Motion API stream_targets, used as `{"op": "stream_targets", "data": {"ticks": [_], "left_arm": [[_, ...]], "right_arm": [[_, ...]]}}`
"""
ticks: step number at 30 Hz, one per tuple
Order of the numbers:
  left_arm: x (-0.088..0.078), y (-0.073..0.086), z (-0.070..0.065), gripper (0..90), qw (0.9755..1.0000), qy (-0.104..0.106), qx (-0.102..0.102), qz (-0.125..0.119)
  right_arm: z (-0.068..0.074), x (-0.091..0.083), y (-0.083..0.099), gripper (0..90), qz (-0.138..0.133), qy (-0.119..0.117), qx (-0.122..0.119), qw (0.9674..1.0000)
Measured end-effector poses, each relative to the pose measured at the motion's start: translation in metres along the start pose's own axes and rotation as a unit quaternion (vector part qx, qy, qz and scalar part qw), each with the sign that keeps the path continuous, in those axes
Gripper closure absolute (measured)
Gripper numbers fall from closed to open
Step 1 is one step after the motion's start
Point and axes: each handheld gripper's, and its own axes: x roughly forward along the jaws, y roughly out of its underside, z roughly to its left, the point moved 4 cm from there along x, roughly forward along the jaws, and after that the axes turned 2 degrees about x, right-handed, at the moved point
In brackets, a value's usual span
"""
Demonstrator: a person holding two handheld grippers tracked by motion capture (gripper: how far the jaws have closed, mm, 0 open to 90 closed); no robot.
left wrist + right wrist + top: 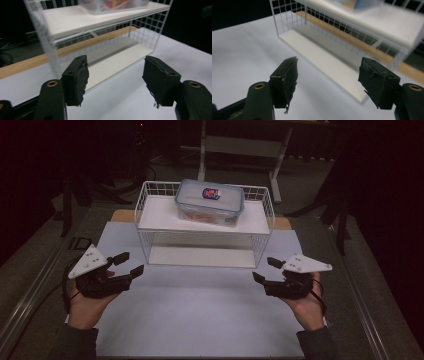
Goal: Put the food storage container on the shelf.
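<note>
At twelve o'clock on the white table [200, 320] stands a white wire rack [145, 227] with two flat shelves, and on its upper shelf sits a clear plastic food container [210, 202] with a blue-rimmed clip lid. The left gripper [127, 264] waits at nine o'clock, the right gripper [266, 270] at three, both with jaws wide apart and empty. If the box is the goal, I'd bring both in level against its smooth short sides, clear of the thin wire rim, and squeeze evenly.
</note>
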Motion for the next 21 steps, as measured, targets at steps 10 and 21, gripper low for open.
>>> {"op": "stream_targets", "data": {"ticks": [10,21], "left_arm": [[-0.016,0.039,0.002,36.2,0.9993,-0.025,-0.026,-0.01],[-0.018,0.061,0.009,36.1,0.9983,-0.044,-0.038,-0.008]], "right_arm": [[0.001,-0.026,0.044,31.0,-0.02,0.014,0.042,0.9988],[0.0,-0.032,0.069,30.5,-0.027,0.025,0.069,0.997]]}}
